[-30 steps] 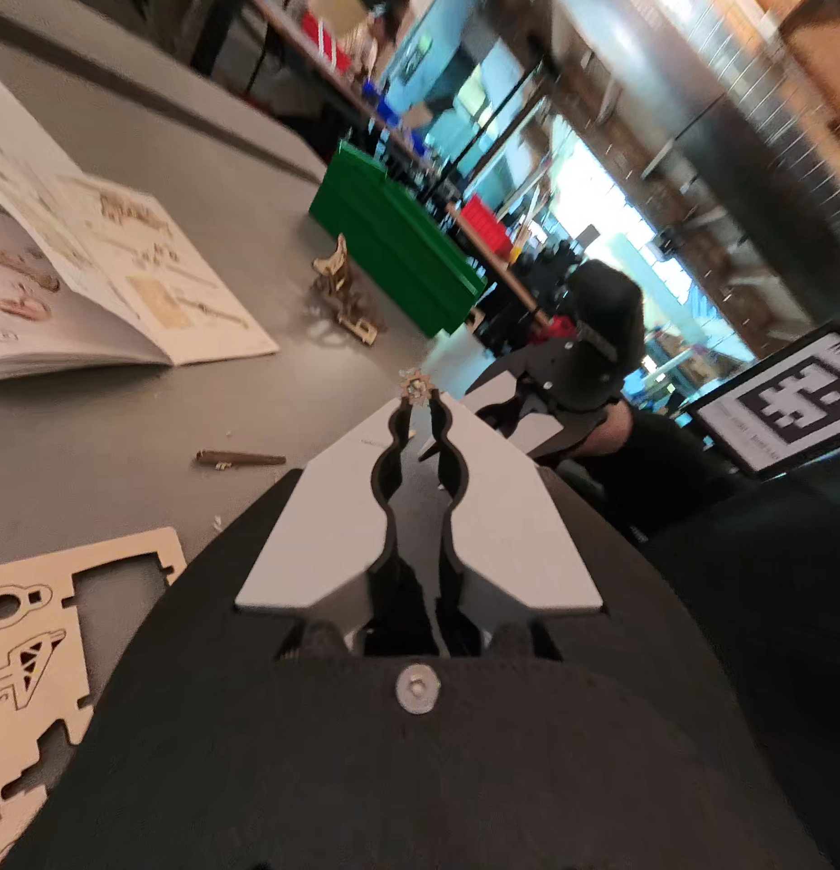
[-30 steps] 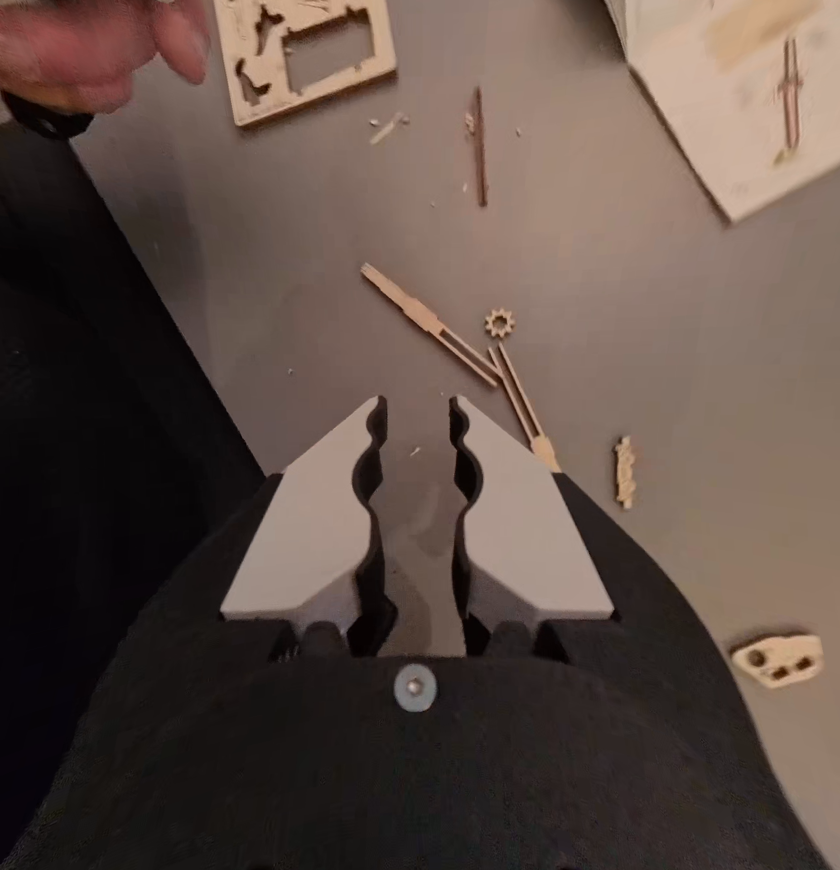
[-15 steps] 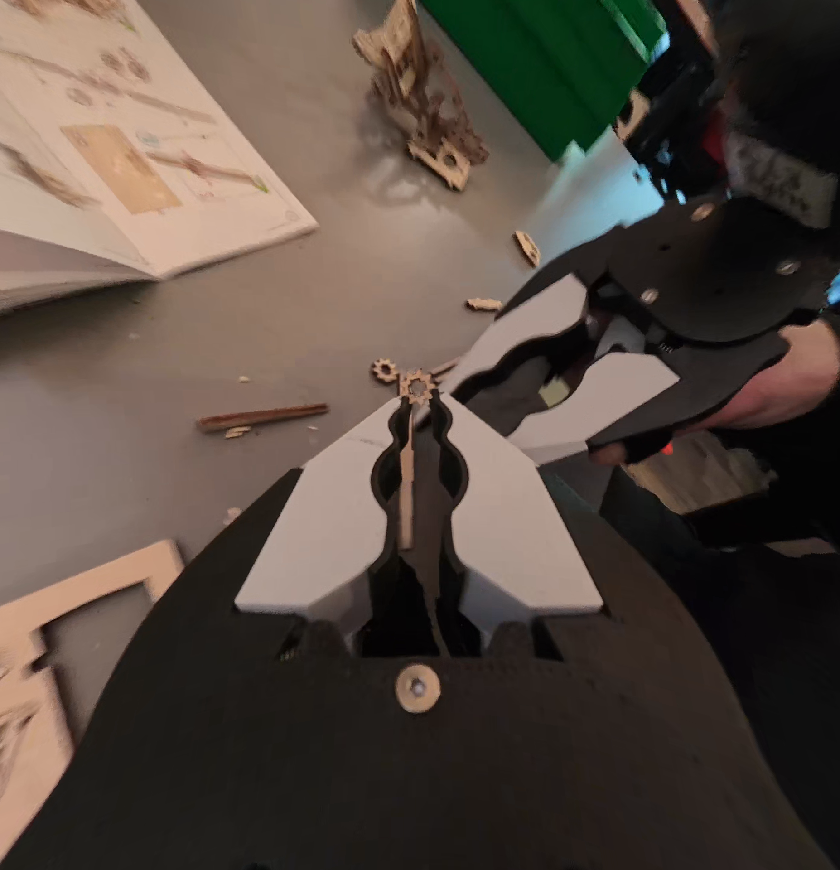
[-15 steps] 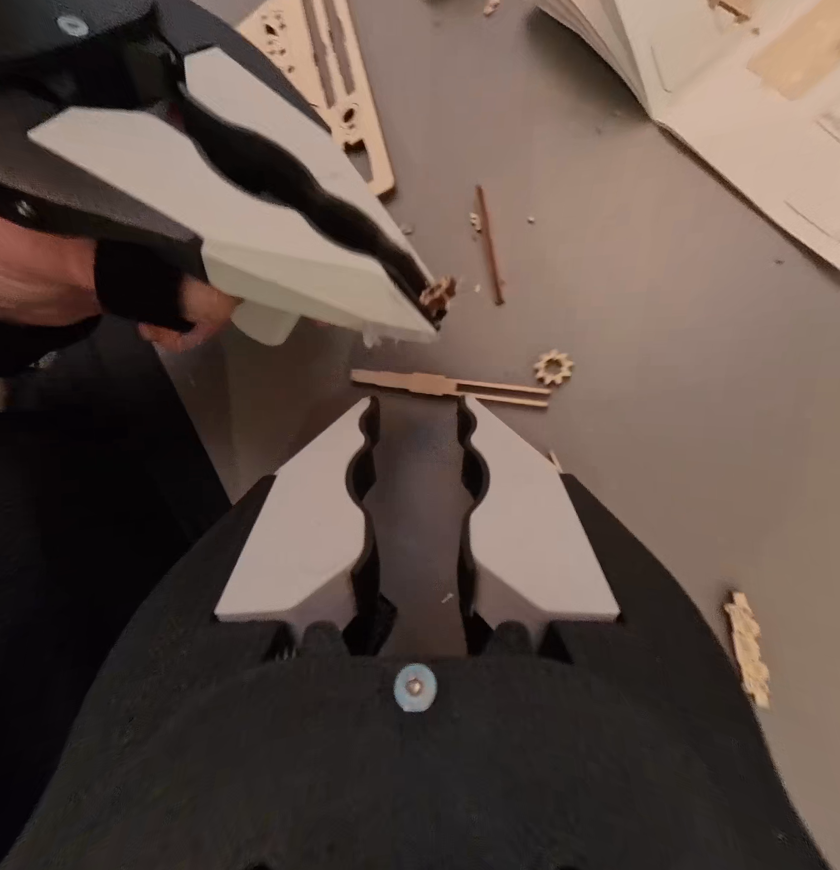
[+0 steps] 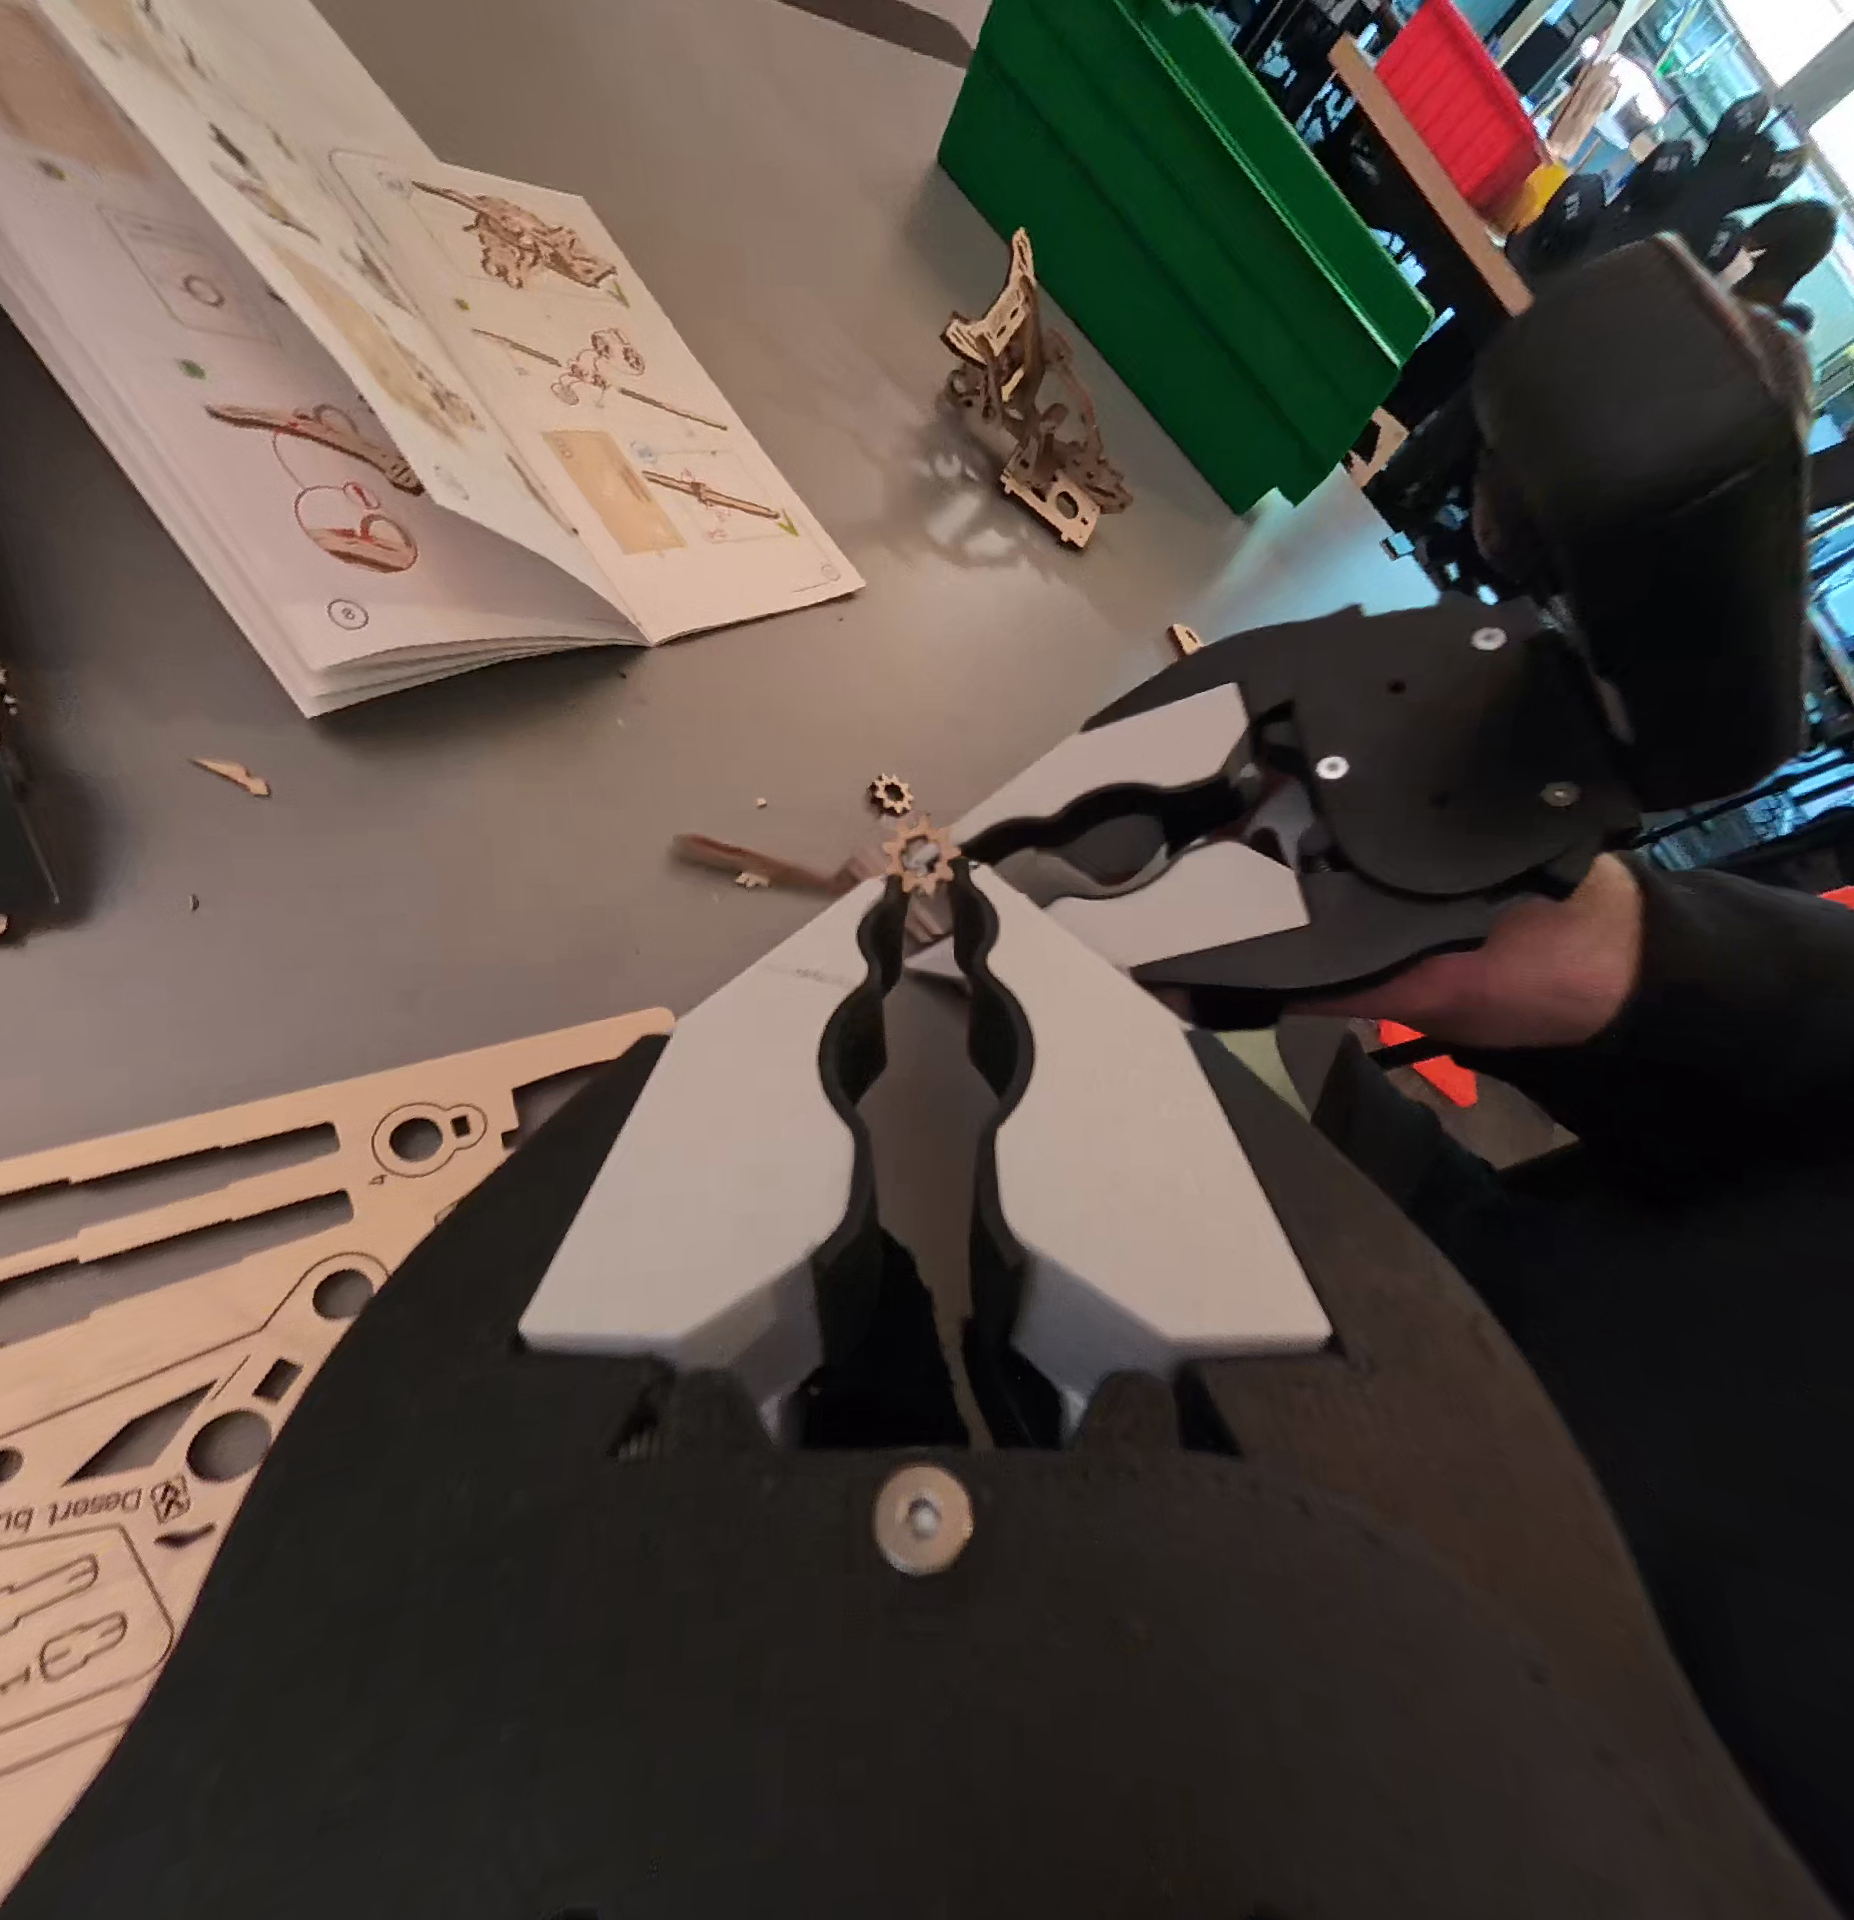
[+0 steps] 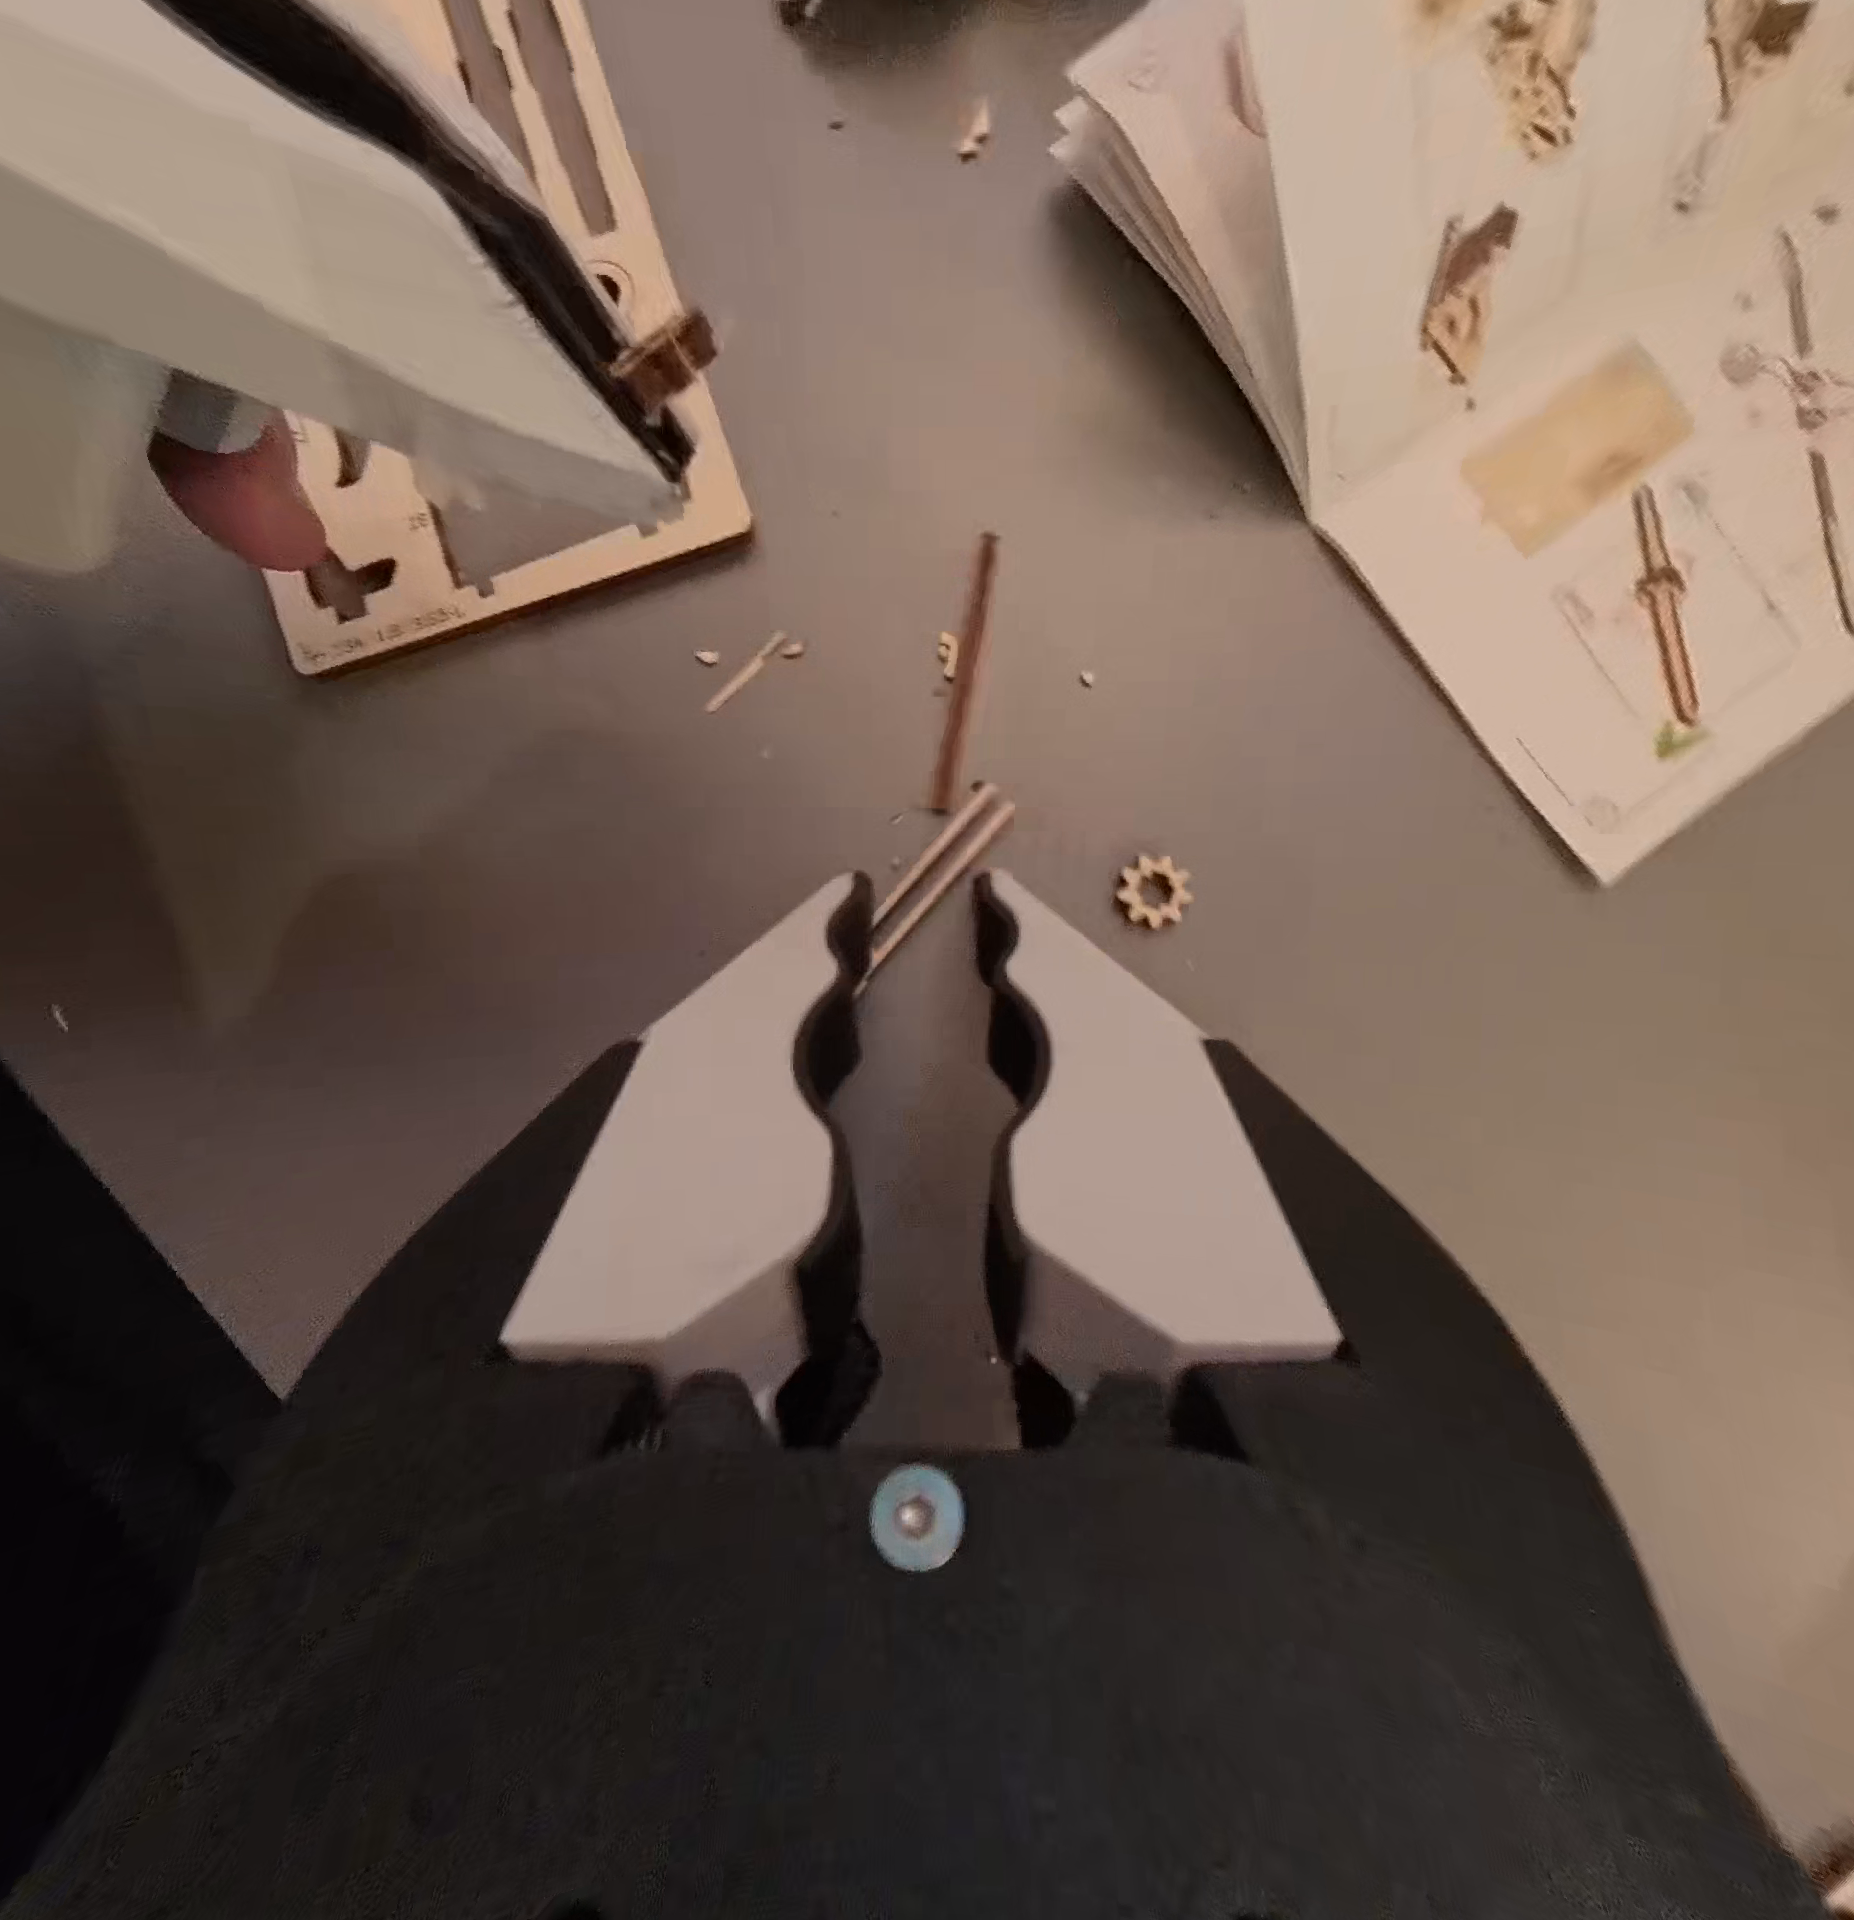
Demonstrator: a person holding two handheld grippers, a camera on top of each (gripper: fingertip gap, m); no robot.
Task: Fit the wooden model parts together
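My left gripper [image 5: 921, 883] is shut on a small wooden gear [image 5: 921, 854], pinched at the fingertips and held above the grey table. It also shows at the upper left of the right wrist view [image 6: 653, 416] with the gear [image 6: 665, 358]. My right gripper [image 6: 918, 899] is open, low over the table, its fingers on either side of a thin slotted wooden axle [image 6: 944, 857] that lies on the table and passes under the left finger. A second gear [image 6: 1152, 890] lies just right of it. In the left wrist view the right gripper [image 5: 1006, 842] sits just beyond the held gear.
An open instruction booklet [image 5: 435, 364] lies at the back left. A partly built wooden model [image 5: 1037, 416] stands by a green bin [image 5: 1162, 208]. A punched wooden sheet [image 5: 175, 1247] lies at the near left. A dark stick [image 6: 964, 675] and chips lie ahead of the right gripper. Spacing between my two grippers at the tips: around 8 cm. The partly built wooden model [image 5: 1037, 416] is about 25 cm from my right fingertips and 30 cm from my left.
My right gripper has moved forward so that the axle now lies between its fingers. My left gripper, still holding the gear, has drawn back toward the upper left of the right wrist view.
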